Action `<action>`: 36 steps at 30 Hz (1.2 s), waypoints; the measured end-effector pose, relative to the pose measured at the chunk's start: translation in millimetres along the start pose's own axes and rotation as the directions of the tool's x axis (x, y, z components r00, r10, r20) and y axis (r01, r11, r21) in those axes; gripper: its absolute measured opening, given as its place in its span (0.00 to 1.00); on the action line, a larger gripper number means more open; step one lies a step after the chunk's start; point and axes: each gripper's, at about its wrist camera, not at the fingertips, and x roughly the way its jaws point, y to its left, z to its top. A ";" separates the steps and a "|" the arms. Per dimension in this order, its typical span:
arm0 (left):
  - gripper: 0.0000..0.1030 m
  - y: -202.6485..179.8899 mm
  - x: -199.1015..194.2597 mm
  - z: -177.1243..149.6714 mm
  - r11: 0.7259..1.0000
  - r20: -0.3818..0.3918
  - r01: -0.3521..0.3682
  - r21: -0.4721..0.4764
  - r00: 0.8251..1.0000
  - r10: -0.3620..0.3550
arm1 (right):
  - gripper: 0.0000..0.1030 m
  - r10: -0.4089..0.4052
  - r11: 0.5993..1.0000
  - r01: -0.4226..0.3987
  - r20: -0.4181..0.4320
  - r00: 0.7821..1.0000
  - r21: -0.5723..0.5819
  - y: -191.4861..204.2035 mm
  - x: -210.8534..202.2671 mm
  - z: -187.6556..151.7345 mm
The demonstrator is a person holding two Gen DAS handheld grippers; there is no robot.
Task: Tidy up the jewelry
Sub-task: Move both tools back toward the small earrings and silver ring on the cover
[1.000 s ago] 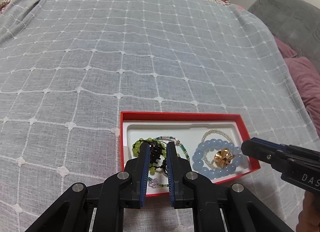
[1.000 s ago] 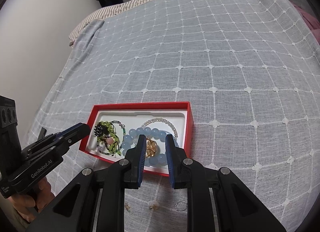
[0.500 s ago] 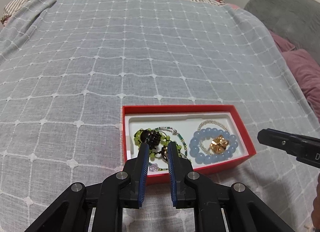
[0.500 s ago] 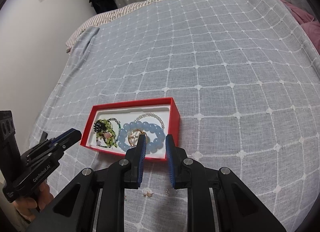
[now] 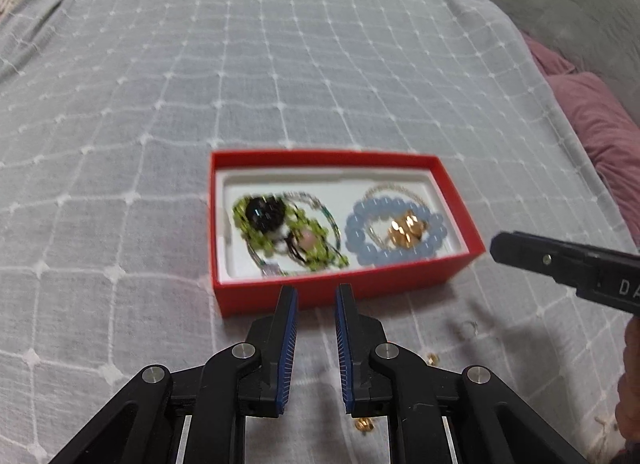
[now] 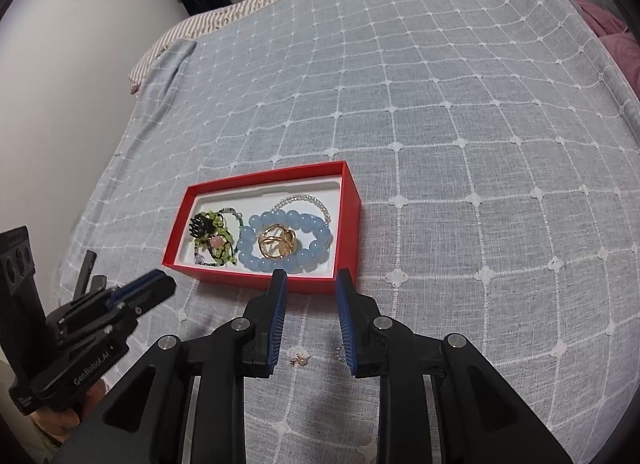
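In the left wrist view the red box (image 5: 344, 292) is smeared by motion, so the green beads (image 5: 316, 238) in it cannot be sorted into separate pieces. Small gold bits (image 5: 364, 424) on the bedspread just in front of the box are partly behind the left gripper (image 5: 316, 300) and too small to name. The right gripper (image 5: 560, 264) runs off the frame's right edge

Soft, even indoor light, moderately bright; source not visible. Faint diffuse shadows on the grey checked bedspread (image 6: 440, 111) beneath both tools. Left wrist view motion-blurred: red box (image 5: 456, 187) and green bead bracelet (image 5: 294, 229) smeared, gold ring (image 5: 406, 228) glinting. Right wrist view sharp, blue bead bracelet (image 6: 286, 242) crisp. Strong fisheye bending of grid lines; black vignette in right view corners.
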 end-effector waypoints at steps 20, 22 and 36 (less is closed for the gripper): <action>0.18 -14.6 17.4 -39.0 0.999 -0.176 0.048 -0.014 0.983 -0.050 | 0.33 -0.099 0.995 0.096 -0.151 0.984 -0.028 0.4 29.1 -15.3; 0.18 -14.5 19.7 -41.3 0.999 -0.186 0.049 -0.019 0.981 -0.052 | 0.33 -0.121 0.992 0.115 -0.168 0.978 -0.042 0.1 34.3 -17.7; 0.18 -13.9 22.8 -47.1 0.997 -0.215 0.072 -0.036 0.974 -0.078 | 0.33 -0.194 0.980 0.174 -0.244 0.950 -0.100 2.4 54.7 -28.8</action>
